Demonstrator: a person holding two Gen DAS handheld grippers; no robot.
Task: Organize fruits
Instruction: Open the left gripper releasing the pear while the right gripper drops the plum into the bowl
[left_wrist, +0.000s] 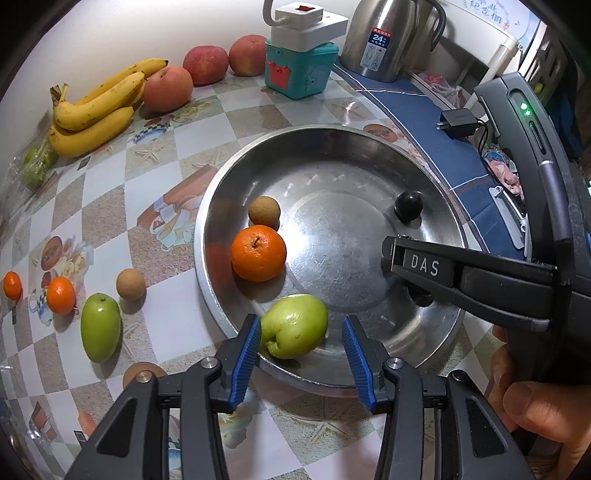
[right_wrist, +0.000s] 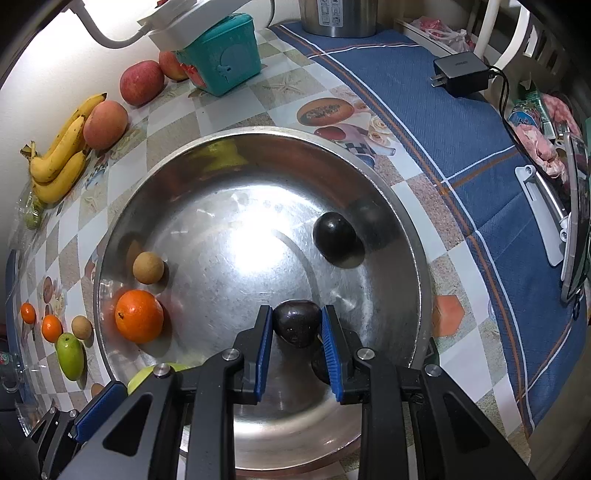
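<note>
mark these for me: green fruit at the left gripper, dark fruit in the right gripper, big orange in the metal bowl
green fruit (left_wrist: 295, 325), left wrist view, middle of its skin.
dark fruit (right_wrist: 297, 321), right wrist view, middle of its glossy face between the pads.
big orange (left_wrist: 258, 253), left wrist view, just below its stem.

White wall; patterned tablecloth; blue cloth.

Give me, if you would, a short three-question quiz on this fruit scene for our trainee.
1. True or false: the right gripper is shut on a dark fruit.
2. How many oranges lie in the steel bowl: A one, B two, C three?
3. What sits between the fingers of the left gripper?

Key: 1 true. 2 A, a single orange. 3 a green fruit.
</note>
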